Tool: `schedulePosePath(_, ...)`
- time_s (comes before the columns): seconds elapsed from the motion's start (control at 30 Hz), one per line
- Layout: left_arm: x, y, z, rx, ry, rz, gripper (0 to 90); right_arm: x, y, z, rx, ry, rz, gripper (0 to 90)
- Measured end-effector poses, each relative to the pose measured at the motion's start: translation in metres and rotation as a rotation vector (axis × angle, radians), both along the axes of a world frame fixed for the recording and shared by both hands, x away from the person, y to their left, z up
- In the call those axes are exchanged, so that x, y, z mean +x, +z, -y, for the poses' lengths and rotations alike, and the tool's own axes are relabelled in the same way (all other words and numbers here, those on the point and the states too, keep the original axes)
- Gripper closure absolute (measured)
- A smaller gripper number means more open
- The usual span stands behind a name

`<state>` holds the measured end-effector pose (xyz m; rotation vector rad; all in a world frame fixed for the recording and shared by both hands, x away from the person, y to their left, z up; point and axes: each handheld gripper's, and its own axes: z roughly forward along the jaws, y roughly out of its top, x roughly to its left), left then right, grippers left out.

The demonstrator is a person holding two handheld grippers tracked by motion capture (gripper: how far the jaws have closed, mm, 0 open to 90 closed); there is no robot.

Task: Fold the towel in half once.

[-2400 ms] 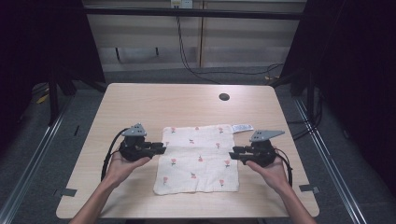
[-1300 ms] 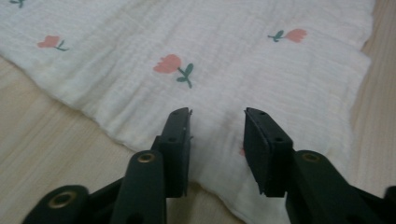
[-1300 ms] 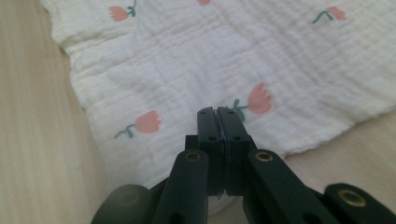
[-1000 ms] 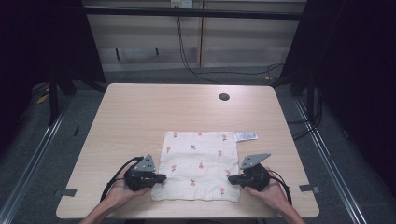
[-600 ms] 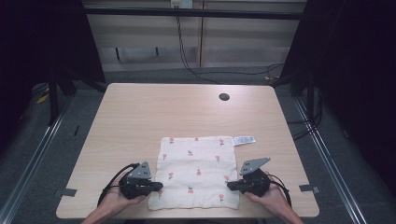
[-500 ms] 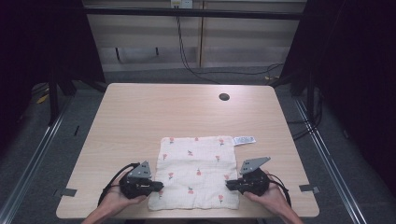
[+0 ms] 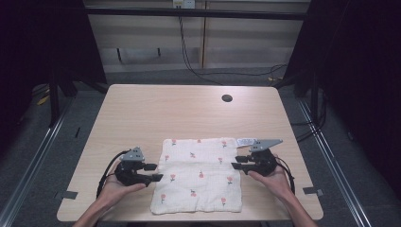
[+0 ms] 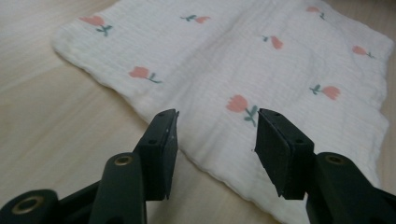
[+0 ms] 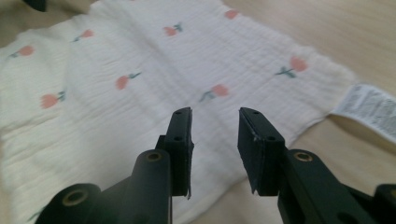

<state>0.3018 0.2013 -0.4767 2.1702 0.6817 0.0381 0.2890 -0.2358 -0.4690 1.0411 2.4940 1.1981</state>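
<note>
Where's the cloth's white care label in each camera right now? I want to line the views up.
High view: the care label lies on the table at the cloth's far right corner, just ahead of the right gripper.
Left gripper view: not in it.
Right gripper view: the label sits at the right edge, sticking out from the cloth's corner.
Shared landmark: the cloth's red tulip print.

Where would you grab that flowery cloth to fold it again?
Probably at the side edges of the cloth, one from each side: it lies flat, and only its hems give the fingers something to pinch. Both grippers sit open beside those edges.
</note>
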Motion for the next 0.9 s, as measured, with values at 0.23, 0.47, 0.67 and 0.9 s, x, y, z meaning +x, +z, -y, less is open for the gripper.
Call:
schedulePosePath(0.23,0.022,0.012,0.002,0.012,0.042,0.044,46.7,0.046,0.001,0.006,-0.016,-0.075,0.015,65.9)
schedulePosePath(0.47,0.056,0.017,0.012,-0.034,0.040,0.035,61.3,0.087,-0.002,0.008,-0.014,-0.119,-0.012,68.8)
schedulePosePath(0.67,0.075,0.010,0.015,-0.049,0.105,0.023,59.7,0.101,-0.020,0.000,-0.029,-0.107,-0.038,66.7)
schedulePosePath(0.9,0.091,0.003,0.016,-0.031,0.144,0.028,63.0,0.103,-0.029,-0.004,-0.057,-0.106,-0.041,61.1)
